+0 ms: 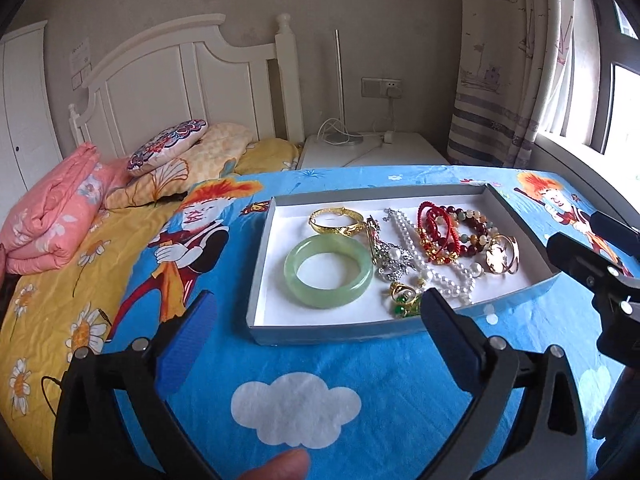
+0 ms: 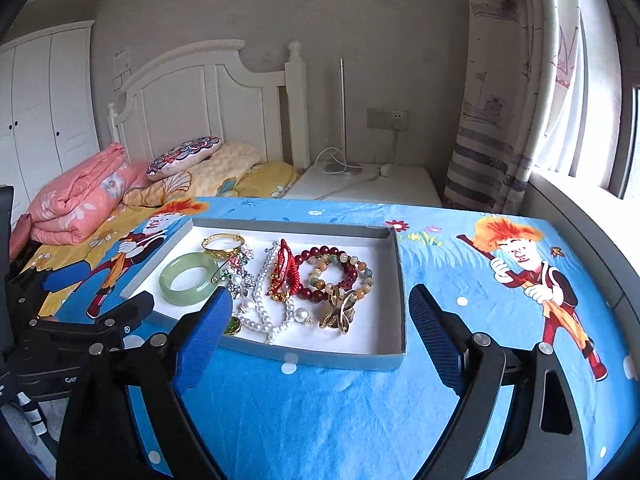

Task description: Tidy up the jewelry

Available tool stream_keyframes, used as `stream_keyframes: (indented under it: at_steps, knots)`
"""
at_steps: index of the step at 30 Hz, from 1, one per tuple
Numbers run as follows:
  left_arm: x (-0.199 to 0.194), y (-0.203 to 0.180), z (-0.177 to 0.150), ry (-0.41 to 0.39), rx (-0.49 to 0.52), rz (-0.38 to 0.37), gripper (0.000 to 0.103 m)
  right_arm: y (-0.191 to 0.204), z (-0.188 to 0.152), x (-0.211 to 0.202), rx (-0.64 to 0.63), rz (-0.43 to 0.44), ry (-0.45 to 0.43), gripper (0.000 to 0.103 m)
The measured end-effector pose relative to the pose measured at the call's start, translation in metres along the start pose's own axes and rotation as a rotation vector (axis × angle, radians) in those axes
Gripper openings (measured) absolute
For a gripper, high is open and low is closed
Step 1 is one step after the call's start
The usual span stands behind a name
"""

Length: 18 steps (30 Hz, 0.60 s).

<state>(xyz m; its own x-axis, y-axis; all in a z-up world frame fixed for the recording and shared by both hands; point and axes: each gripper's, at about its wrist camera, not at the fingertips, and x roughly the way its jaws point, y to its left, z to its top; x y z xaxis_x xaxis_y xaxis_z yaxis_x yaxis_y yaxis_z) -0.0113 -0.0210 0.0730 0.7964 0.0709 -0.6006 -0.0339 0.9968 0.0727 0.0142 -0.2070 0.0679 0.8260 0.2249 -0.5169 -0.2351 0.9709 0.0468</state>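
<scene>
The left gripper point(image 1: 316, 320) hovers over the blue cartoon cloth point(image 1: 320, 360), fingers spread wide and holding nothing, just short of the near wall of the shallow grey tray point(image 1: 260, 264). Inside the tray, at its 9 o'clock side, lies the green jade bangle point(image 1: 328, 272), with the gold bangle point(image 1: 335, 222) at its 12 o'clock. Toward the middle sit a silver brooch point(image 1: 390, 264) and a white pearl strand point(image 1: 424, 256), then red cord bracelets point(image 1: 434, 228) and a beaded bracelet point(image 1: 472, 226). A rose-gold ring piece point(image 1: 502, 256) rests at the tray's 3 o'clock side. The right gripper point(image 2: 320, 328) is likewise spread and empty, poised before the tray's near edge.
</scene>
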Motion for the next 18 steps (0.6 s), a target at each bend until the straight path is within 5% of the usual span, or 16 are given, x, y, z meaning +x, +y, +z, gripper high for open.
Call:
stream_keyframes:
  at_steps: [9, 18]
  knots:
    - [0.009, -0.003, -0.015, 0.023, -0.025, -0.050, 0.100, 0.007, -0.021, 0.031, -0.003, -0.029, 0.095, 0.086]
    - [0.012, -0.008, -0.020, 0.025, 0.003, -0.028, 0.100, 0.005, -0.026, 0.028, 0.012, -0.041, 0.078, 0.086]
